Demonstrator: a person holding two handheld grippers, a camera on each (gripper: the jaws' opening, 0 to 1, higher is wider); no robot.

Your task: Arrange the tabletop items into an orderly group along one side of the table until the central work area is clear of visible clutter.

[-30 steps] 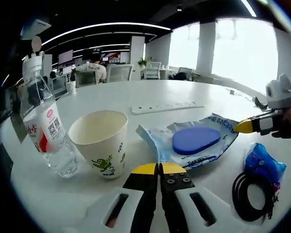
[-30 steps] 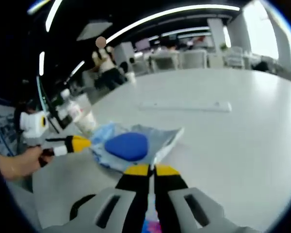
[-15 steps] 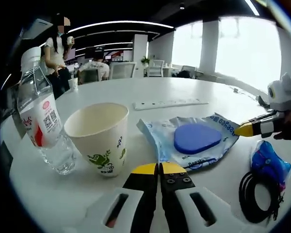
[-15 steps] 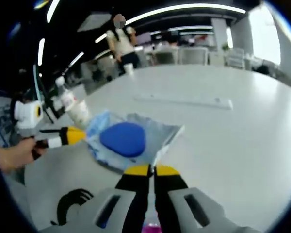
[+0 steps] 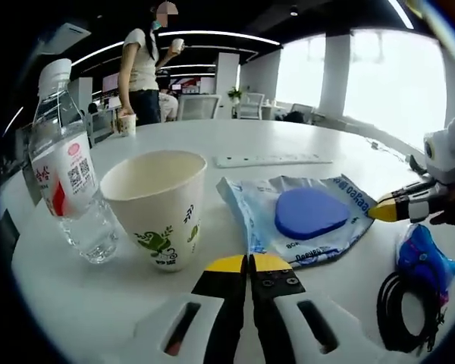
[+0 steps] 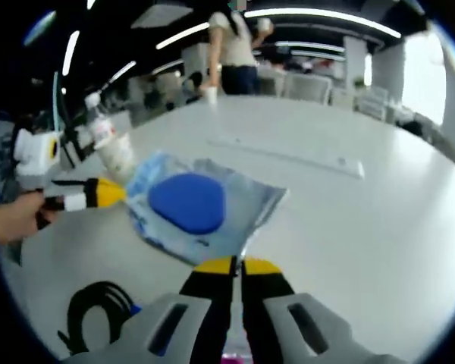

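White round table (image 5: 379, 163) in an open office: both pairs of jaws clenched on nothing, left gripper (image 5: 248, 262) near paper cup (image 5: 158, 206) and water bottle (image 5: 64, 178), right gripper (image 6: 231, 265) at wipes pouch (image 6: 201, 208); risk of toppling cup or bottle.

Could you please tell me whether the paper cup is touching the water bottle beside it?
Cannot tell. In the left gripper view the paper cup overlaps the water bottle at its left side, but the cup's rim hides any gap behind it.
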